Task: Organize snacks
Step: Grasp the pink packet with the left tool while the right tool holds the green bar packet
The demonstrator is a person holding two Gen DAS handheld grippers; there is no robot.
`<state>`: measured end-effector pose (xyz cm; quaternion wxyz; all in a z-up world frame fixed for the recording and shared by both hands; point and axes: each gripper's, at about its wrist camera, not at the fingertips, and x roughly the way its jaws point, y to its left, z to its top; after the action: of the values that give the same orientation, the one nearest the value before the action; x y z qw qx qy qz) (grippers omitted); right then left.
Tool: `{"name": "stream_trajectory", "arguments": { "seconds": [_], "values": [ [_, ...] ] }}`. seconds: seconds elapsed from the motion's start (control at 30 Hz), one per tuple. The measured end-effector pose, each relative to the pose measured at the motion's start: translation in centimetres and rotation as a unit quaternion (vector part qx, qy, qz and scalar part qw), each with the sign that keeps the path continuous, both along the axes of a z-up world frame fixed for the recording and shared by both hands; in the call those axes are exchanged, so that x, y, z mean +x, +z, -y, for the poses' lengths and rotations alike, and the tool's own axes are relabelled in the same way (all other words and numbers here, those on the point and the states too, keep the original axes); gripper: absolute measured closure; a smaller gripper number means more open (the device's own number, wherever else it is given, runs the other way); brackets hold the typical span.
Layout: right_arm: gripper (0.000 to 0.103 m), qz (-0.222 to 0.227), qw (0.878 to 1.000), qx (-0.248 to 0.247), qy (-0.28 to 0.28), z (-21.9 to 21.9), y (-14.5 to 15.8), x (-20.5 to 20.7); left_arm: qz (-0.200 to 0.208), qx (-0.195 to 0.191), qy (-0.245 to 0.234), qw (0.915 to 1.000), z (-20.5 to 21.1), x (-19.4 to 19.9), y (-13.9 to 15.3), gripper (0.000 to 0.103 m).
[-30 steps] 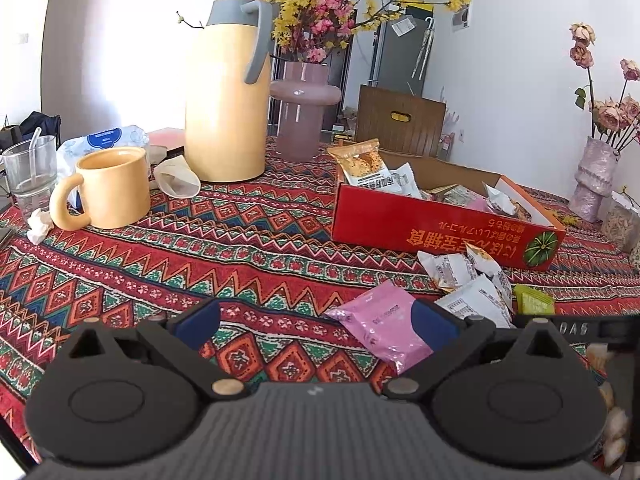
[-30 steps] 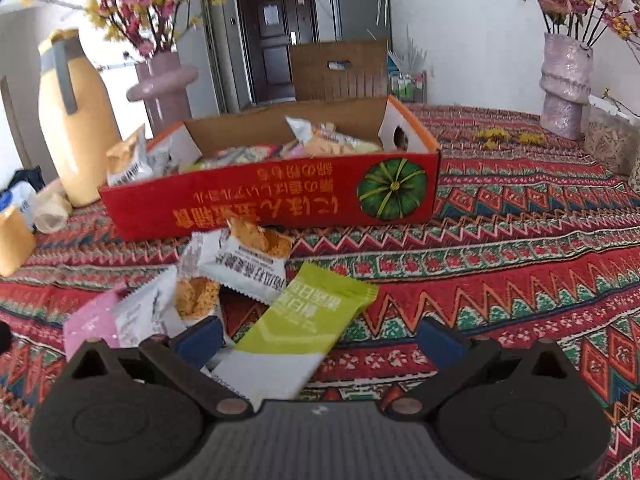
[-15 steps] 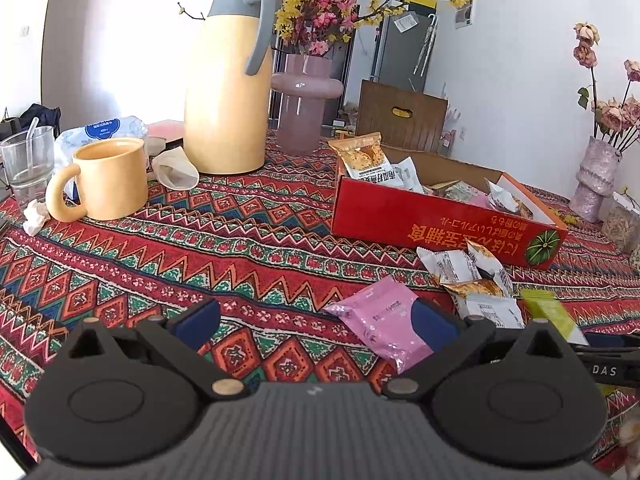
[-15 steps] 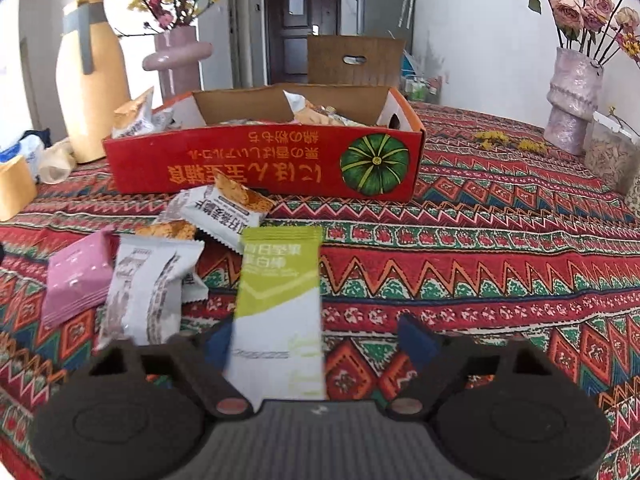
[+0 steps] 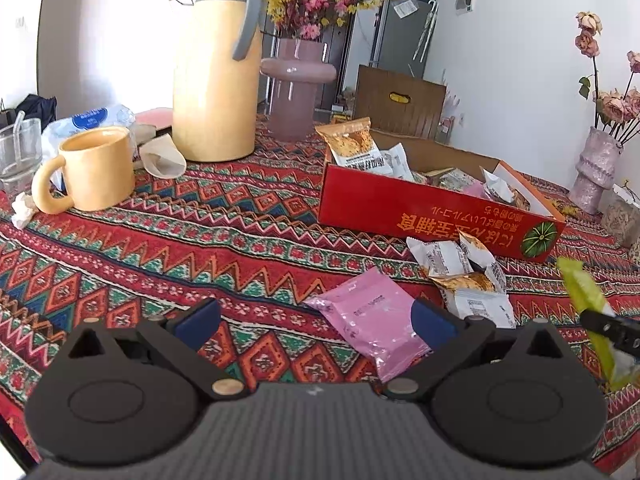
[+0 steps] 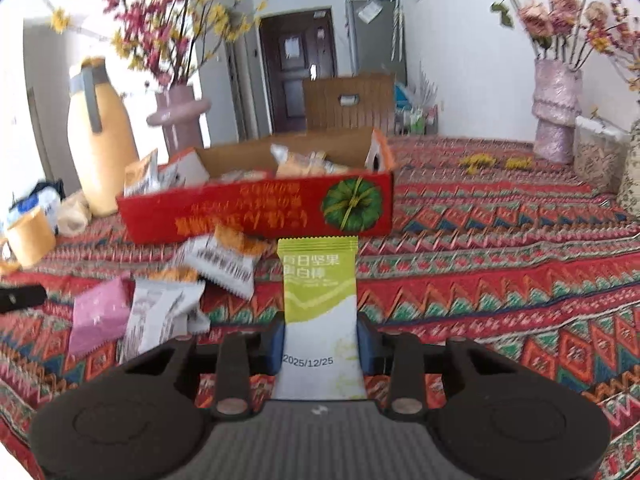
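Observation:
A red cardboard box [image 5: 420, 208] [image 6: 256, 216] holding several snack packets stands on the patterned tablecloth. In front of it lie white-and-orange packets [image 5: 468, 276] [image 6: 224, 264] and a pink packet [image 5: 368, 316] [image 6: 100, 316]. My right gripper [image 6: 320, 344] is closing its jaws, and both blue pads press the sides of a green-and-white snack bar [image 6: 318, 296]. In the left wrist view that bar [image 5: 584, 300] is tilted up off the cloth at the far right. My left gripper [image 5: 314, 322] is open low over the cloth, its right finger beside the pink packet and nothing between the pads.
At the back left are a tall yellow thermos [image 5: 216, 80], a yellow mug [image 5: 96, 168], a glass [image 5: 20, 148] and a pink vase with flowers [image 5: 296, 92]. Another vase [image 6: 556, 112] and a container [image 6: 596, 156] stand at the far right.
The right gripper's jaws went from wide open to closed on the green bar, which now points straight ahead and has risen off the cloth. The left gripper has hardly moved.

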<state>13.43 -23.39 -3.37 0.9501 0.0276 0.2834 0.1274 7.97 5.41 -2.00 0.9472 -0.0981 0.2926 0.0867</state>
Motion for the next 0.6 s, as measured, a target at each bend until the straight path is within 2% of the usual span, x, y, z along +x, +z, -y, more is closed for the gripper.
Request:
{"name": "stream_trajectory", "arguments": {
  "seconds": [0.17, 0.6],
  "values": [
    [0.069, 0.020, 0.999, 0.020, -0.024, 1.9, 0.7, -0.1, -0.017, -0.005, 0.004, 0.9998, 0.8, 1.6, 0.1, 0.000],
    [0.069, 0.016, 0.998, 0.046, -0.032, 3.6, 0.0, 0.4, -0.098, -0.018, 0.043, 0.9941, 3.3, 7.2, -1.3, 0.000]
  ]
}}
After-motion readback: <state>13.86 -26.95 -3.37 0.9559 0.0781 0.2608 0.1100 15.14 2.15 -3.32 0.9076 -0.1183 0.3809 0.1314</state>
